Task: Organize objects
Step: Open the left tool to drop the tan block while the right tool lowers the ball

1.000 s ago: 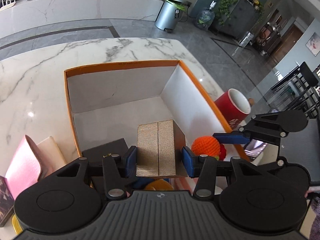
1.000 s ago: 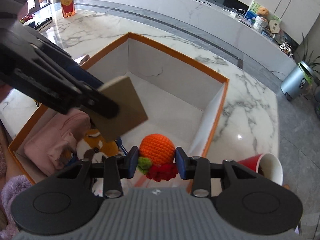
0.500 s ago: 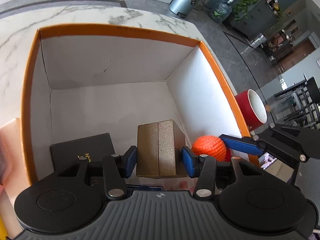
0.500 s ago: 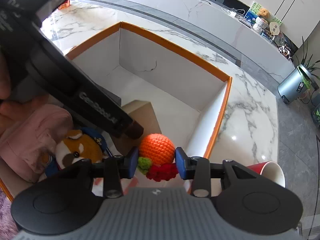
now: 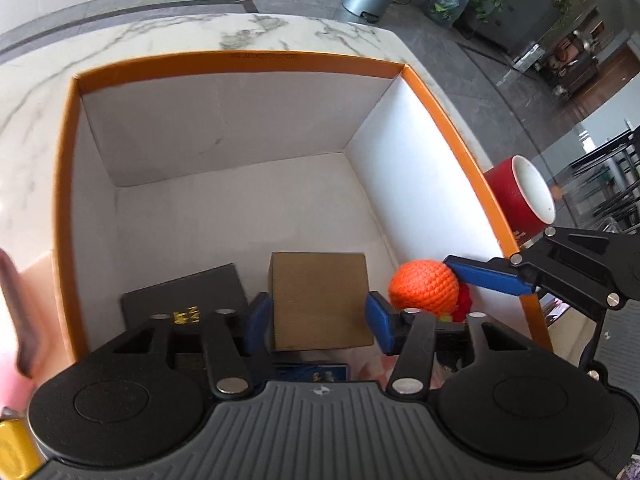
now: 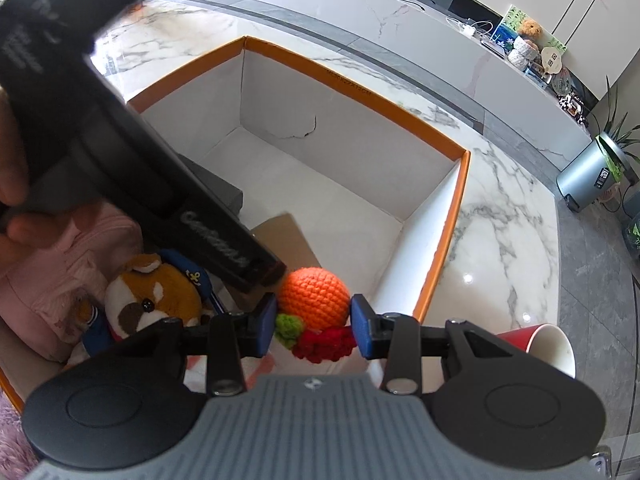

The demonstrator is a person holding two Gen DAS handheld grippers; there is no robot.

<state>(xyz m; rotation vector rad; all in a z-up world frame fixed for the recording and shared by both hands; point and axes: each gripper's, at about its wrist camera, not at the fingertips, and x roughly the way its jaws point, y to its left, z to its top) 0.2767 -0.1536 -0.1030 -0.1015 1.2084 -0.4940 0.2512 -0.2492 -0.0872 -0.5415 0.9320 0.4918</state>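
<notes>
A white box with an orange rim [image 5: 240, 58] sits on the marble table; it also shows in the right wrist view [image 6: 460, 216]. My left gripper [image 5: 318, 322] is shut on a tan block [image 5: 320, 300], low inside the box beside a black box [image 5: 188, 300]. My right gripper [image 6: 314, 326] is shut on an orange crocheted ball [image 6: 314, 298] with green and red trim, just inside the box's right wall. The ball [image 5: 424, 288] lies right of the block in the left wrist view. The block [image 6: 288, 240] is partly hidden by the left gripper.
A red cup [image 5: 520, 196] stands outside the box's right wall, also in the right wrist view [image 6: 540, 344]. A plush dog [image 6: 156, 300] and pink cloth [image 6: 68, 264] fill the box's near end. A pink item [image 5: 16, 292] lies left of the box.
My left gripper has lowered the tan block into the box, next to the black box. My right gripper has moved forward over the box with the orange ball.
</notes>
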